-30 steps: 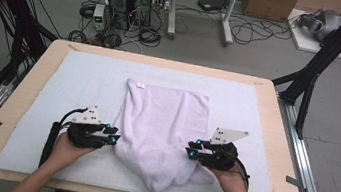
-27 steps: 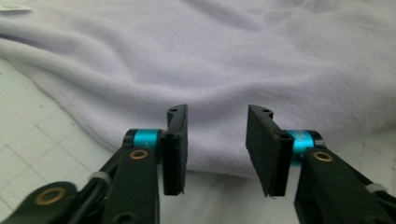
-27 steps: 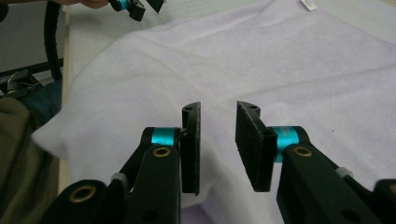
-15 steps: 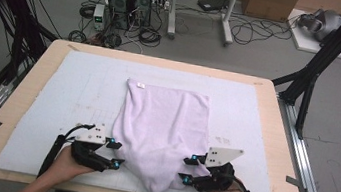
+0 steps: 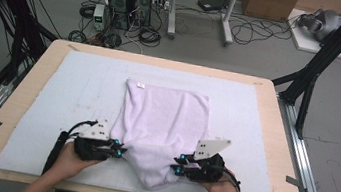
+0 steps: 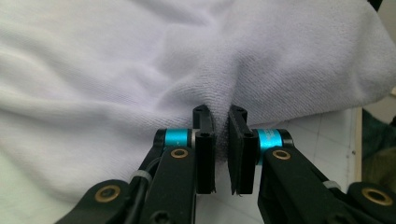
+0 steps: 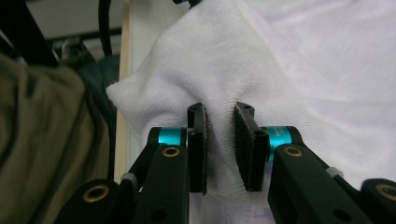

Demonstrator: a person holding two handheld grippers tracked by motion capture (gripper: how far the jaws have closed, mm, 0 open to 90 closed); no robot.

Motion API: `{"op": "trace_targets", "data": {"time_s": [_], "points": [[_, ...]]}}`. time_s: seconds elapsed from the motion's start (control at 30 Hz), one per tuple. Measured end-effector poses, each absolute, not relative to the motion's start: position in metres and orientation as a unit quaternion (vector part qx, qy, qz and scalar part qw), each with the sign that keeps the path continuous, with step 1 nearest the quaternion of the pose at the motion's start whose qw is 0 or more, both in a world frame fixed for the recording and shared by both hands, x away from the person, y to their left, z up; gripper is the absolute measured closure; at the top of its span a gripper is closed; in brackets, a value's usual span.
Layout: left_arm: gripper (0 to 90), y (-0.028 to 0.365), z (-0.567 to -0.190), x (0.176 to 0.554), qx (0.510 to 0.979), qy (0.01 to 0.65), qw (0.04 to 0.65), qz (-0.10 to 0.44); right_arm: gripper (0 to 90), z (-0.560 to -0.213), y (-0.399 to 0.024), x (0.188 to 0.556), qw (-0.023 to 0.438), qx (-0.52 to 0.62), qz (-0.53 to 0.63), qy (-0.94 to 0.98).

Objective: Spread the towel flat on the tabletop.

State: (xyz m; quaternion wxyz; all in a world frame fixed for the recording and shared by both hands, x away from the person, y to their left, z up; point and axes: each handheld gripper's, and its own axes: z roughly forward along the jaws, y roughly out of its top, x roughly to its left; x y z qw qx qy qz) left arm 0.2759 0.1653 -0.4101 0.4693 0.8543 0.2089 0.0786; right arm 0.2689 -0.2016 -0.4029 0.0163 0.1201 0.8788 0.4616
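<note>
White towel [image 5: 162,125] lies spread on the pale mat [image 5: 57,100] that covers the surface [image 5: 21,100], its far edge flat with a small tag [image 5: 140,86] near the far left corner, its near end bunched and drawn toward the person. In the high view, the left hand-held gripper [image 5: 118,150] sits at the towel's near left edge and the right hand-held gripper [image 5: 177,166] at its near right edge, each held by a hand [image 5: 68,162] that comes in from the bottom.

In the left gripper view, the left hand-held gripper [image 6: 220,140] has just been closing, and its jaws pinch a raised fold of the towel [image 6: 140,70], the cloth puckering where the pads [image 6: 204,140] press in. In the right gripper view, the right hand-held gripper [image 7: 219,140] has likewise just been closing, and a ridge of towel [image 7: 280,60] is squeezed between its jaws, with the edge of the surface [image 7: 123,70] to the left.
</note>
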Motion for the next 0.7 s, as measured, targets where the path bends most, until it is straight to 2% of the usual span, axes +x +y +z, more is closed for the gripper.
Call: {"op": "trace_targets", "data": {"time_s": [0.2, 0.3, 0.4, 0.53, 0.63, 0.7], "points": [[82.6, 0.183, -0.371, 0.297, 0.833, 0.231, 0.491, 0.105, 77.6, -0.367, -0.194, 0.293, 0.042, 0.131, 0.481, 0.866], [82.3, 0.182, -0.374, 0.319, 0.836, 0.258, 0.469, 0.119, 77.4, -0.363, -0.186, 0.312, 0.054, 0.150, 0.475, 0.865], [81.9, 0.173, -0.392, 0.342, 0.842, 0.286, 0.442, 0.118, 77.2, -0.378, -0.181, 0.341, 0.058, 0.187, 0.450, 0.871], [80.1, 0.162, -0.415, 0.367, 0.841, 0.318, 0.420, 0.121, 75.9, -0.406, -0.183, 0.373, 0.032, 0.237, 0.422, 0.874], [76.4, 0.156, -0.426, 0.380, 0.839, 0.336, 0.411, 0.121, 72.6, -0.419, -0.185, 0.385, 0.026, 0.259, 0.415, 0.872], [69.4, 0.156, -0.426, 0.385, 0.834, 0.349, 0.410, 0.120, 68.3, -0.423, -0.187, 0.390, 0.026, 0.269, 0.417, 0.868]]}}
